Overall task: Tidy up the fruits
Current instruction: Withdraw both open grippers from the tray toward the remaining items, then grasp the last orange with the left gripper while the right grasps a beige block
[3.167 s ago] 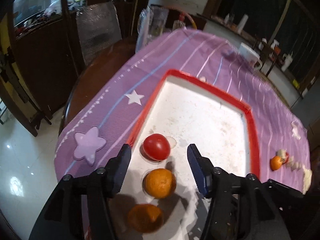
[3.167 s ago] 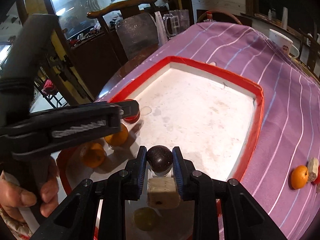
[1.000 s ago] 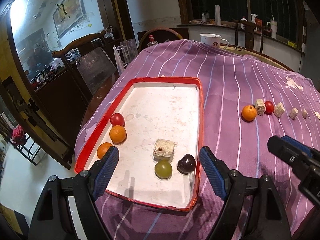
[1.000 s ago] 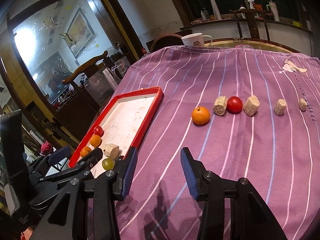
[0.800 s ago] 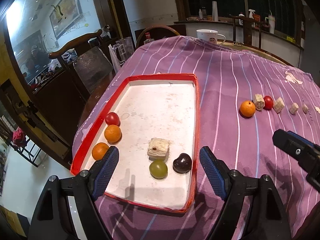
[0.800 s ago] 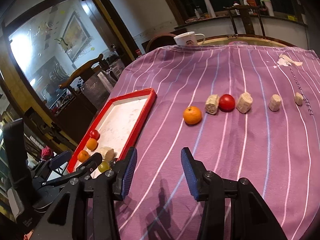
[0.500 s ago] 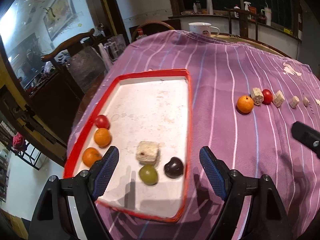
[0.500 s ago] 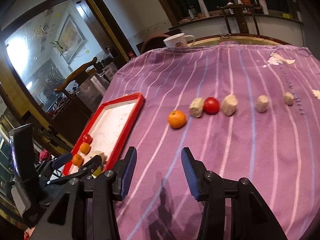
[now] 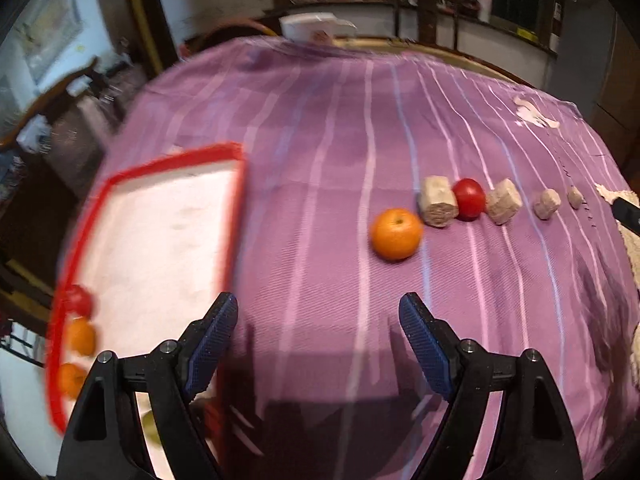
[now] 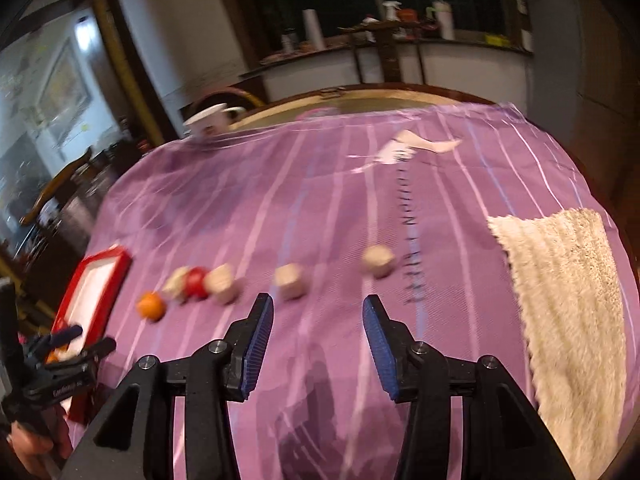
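Left hand-held gripper (image 9: 318, 326): jaws spread, empty, above the purple striped surface (image 9: 320, 152). Orange (image 9: 396, 233): ahead, slightly right, apart from the fingertips. Red fruit (image 9: 469, 199): beyond it, between two pale blocks. Red-rimmed tray (image 9: 234, 216): at left, holding one red and two orange fruits along its left rim. Right hand-held gripper (image 10: 318, 328): jaws spread, empty; pale block (image 10: 291, 275) just ahead; towel (image 10: 568, 300) at right.
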Tool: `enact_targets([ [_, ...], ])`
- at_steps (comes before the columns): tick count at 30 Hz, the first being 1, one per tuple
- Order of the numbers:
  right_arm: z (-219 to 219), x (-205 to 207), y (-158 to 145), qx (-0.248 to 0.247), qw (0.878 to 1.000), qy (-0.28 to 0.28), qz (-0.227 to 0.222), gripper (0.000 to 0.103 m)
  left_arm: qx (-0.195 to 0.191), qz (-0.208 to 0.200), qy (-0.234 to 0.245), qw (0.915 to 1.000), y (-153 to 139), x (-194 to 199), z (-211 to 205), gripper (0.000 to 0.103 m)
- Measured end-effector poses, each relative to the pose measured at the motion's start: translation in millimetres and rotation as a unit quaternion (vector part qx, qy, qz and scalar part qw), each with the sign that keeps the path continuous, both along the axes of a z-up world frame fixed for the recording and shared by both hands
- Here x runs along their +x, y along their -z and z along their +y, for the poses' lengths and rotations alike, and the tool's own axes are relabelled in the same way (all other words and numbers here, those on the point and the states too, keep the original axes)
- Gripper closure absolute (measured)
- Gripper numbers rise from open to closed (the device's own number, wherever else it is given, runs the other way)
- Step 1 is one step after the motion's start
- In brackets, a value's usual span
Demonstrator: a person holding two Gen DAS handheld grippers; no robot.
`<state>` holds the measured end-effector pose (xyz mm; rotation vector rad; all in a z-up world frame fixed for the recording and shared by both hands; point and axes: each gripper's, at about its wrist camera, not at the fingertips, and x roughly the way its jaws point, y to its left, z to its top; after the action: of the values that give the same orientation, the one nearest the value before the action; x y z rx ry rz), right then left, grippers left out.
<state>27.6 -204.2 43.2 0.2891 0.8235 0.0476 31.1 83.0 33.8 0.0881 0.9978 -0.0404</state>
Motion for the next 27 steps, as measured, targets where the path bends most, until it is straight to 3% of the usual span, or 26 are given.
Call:
enact_targets([
  [3,0.8,15.1,5.2,-0.003,1.000,-0.006,0.007,0.052,-0.027,0.005,0.000,0.9996,7.2,18.3,-2.8,0.021],
  [6,24.5,26.7,9.0,-0.041,0.998,-0.048,0.013,0.052,-0.015,-0.015,-0.001,0.9998,9.7,29.2,-4.5,0.021],
  [10,54.8,43.1,23.8,-0.090,0.992,-0.088,0.014,0.052,-0.030,-0.034,0.024,0.9987,9.1,36.6,-7.6,0.021],
  [18,76.3,59.2,41.0,-0.124,0.987,-0.103,0.020,0.054,-0.060,-0.025,0.071,0.9954,21.9,43.9,-18.2,0.023],
  [21,80.3,58.9,43.7,-0.141,0.985,-0.098,0.022,0.065,-0.043,-0.029,0.075,0.9958,25.5,43.8,-24.3,0.047],
  [23,79.4,58.6,42.3,-0.143,0.985,-0.093,0.021,0.073,-0.050,-0.032,0.089,0.9942,24.6,41.7,-27.5,0.071],
  [24,78.8,58.7,41.8,-0.141,0.985,-0.092,0.023,0.078,-0.049,-0.031,0.090,0.9942,24.3,41.2,-28.9,0.071],
  [27,76.3,57.3,40.8,-0.134,0.987,-0.088,0.023,0.078,-0.041,-0.032,0.086,0.9949,23.8,37.4,-31.1,0.071],
])
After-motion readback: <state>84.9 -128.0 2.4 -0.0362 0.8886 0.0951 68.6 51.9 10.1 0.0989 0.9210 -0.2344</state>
